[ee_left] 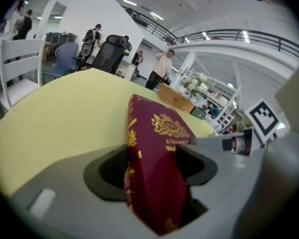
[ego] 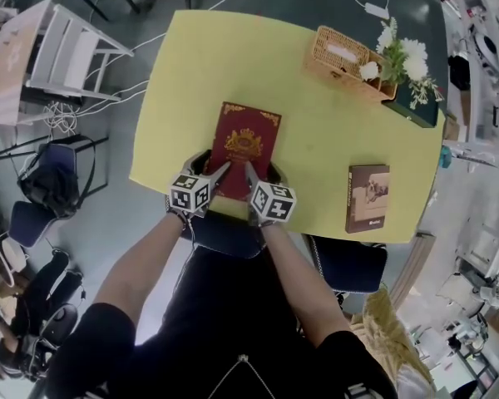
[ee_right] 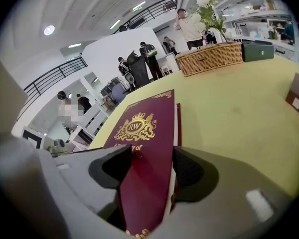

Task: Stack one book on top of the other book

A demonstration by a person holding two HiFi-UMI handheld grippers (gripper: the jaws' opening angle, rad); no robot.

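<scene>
Here, on the left, the left gripper (ego: 219,173) is clenched on the near end of the red book (ego: 248,144), one pad on the cover and the other under it, close to the spine corner. The book lies lengthwise on the yellow table (ego: 191,81), its near end at the edge by the person, which probably lets a lower jaw slip beneath it. Just beside, the right gripper (ego: 251,173) clamps the same end near the other corner, its pads pressed on the cover and the underside. Two grips on one end should keep a heavy hardback from twisting when it comes up. Both forearms reach out from the body and converge, with the grippers angled forward and down and their marker cubes uppermost. Well apart to the right lies the brown book (ego: 368,196), flat and untouched near the table's edge, the likely base of the stack.
</scene>
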